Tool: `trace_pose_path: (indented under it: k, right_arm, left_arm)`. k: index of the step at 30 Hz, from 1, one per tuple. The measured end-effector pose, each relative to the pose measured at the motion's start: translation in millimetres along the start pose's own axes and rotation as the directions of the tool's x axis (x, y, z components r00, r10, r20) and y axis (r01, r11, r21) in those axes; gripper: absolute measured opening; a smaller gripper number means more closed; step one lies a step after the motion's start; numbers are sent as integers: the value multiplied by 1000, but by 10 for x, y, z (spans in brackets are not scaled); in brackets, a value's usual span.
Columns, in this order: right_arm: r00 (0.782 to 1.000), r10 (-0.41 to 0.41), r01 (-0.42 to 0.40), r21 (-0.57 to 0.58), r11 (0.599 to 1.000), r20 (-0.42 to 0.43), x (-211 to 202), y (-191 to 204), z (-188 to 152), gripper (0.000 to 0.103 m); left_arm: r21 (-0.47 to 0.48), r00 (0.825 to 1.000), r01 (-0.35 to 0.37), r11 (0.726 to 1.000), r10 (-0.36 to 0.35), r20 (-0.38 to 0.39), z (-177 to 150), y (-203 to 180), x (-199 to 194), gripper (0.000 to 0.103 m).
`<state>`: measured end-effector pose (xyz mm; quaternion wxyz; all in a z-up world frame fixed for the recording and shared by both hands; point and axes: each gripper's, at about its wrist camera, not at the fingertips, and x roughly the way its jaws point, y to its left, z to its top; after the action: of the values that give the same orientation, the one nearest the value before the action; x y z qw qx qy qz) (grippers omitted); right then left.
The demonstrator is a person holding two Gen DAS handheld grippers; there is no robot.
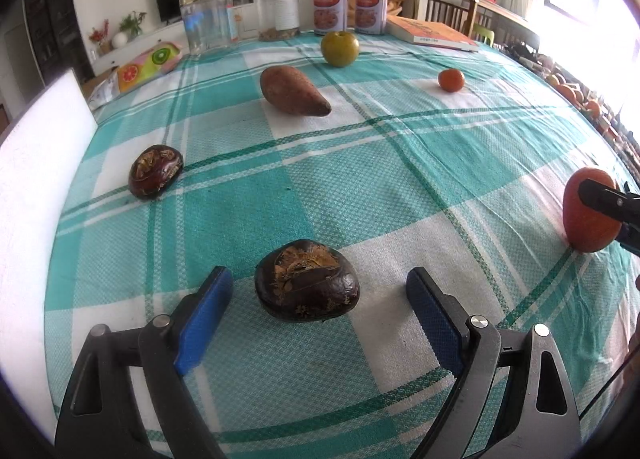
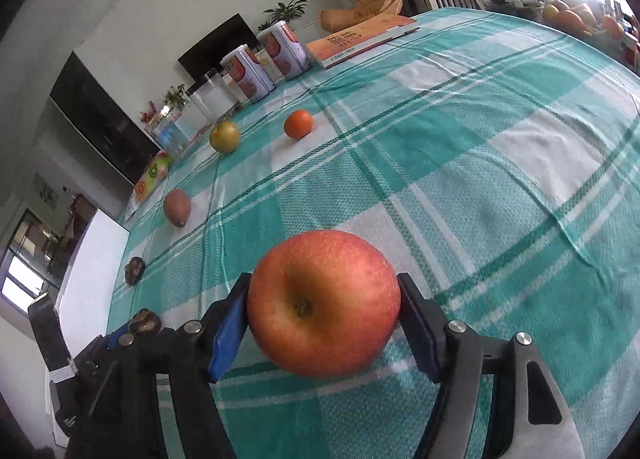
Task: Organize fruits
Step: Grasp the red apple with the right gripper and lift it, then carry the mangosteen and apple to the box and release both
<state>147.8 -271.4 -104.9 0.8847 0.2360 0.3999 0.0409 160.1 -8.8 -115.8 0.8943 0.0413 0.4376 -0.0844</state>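
Here the right hand-held gripper point(image 2: 324, 313) clamps the red apple point(image 2: 323, 301).

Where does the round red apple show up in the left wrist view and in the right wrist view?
Left wrist view: the round red apple sits at the far right edge, with the right gripper closed on it.
Right wrist view: the apple fills the lower centre, between the blue pads.
Shared landmark: the small orange tangerine on the green checked tablecloth.

red apple point(image 2: 324, 303) upright in claw | water chestnut point(image 1: 307, 280) on cloth | tangerine point(image 1: 451, 80) far
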Motion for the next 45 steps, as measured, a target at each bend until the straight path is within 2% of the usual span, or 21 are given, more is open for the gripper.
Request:
trace_pose_path:
  k: [5,11,16,19,20,21,22,23,25,27,28,31,33,35,38,42,43,44,45]
  right_arm:
    - [1000,-21,21,-26,999,13,-101,67,-109,69]
    - [999,-20,20,19,1000,-25,-139,47,-208,69]
    - [999,-44,43,-20,999,-26,-110,116,-245,70]
    - [999,-27,26,-2,1000,-23,-125,98,-236,75]
    - [1000,-15,16,15,1000,-18,-145,71,-231,81]
    - [1000,-4,4,37,999,-8,-182,37,-223,86]
    - [1000,9,-10,61,998,8,-234,-5,-217,86]
    - [999,22,-24,87,996,25,-296,-55,-219,86]
    - [996,43,-54,134,990,78,-444,-142,-229,87]
    - [989,48,-73,177,982,141,-599,-231,-252,92]
    - [985,48,-80,192,978,168,-655,-257,-255,92]
    - [980,37,-77,206,976,195,-705,-283,-240,93]
    - [985,25,-56,182,982,168,-661,-233,-219,93]
    - [988,15,-34,121,992,157,-654,-115,-216,93]
    - [990,-13,19,-39,999,138,-624,190,-217,94]
    - [996,-87,90,-188,978,22,-328,452,-288,95]
    - [993,-115,110,-203,973,-13,-250,464,-308,95]
    - [991,-129,119,-206,971,-38,-200,458,-322,95]
    - [990,-131,119,-197,973,-47,-186,428,-340,93]
  left_arm:
    - [-1,1000,0,1000,0,0,-2,3,1,91]
    - [0,1000,-1,1000,1,0,-1,-1,1,91]
    - [-1,1000,-1,1000,1,0,0,-4,1,91]
    - [-1,1000,0,1000,0,0,0,-5,1,91]
    - [-2,1000,4,1000,-4,0,0,-5,0,91]
    - [-8,1000,21,1000,-21,0,-1,10,0,91]
    - [-9,998,59,998,-59,4,-5,37,-15,92]
    - [-6,993,121,993,-121,11,-15,71,-41,92]
    - [-19,968,251,968,-251,15,-56,171,-103,92]
    - [-21,951,308,951,-308,16,-120,241,-167,92]
    - [-8,950,313,950,-312,13,-148,252,-189,92]
    - [75,967,255,964,-256,0,-170,132,-228,92]
    - [127,986,164,978,-167,6,-136,28,-197,92]
    - [127,995,95,987,-97,10,-67,-5,-125,92]
    - [91,997,77,993,-79,18,33,40,-49,91]
    - [127,997,68,990,-71,16,67,-2,9,89]
    - [139,997,70,988,-74,18,57,-17,-3,78]
    - [146,996,85,986,-88,15,52,-22,-9,54]
    - [143,994,106,984,-109,13,49,-15,-33,45]
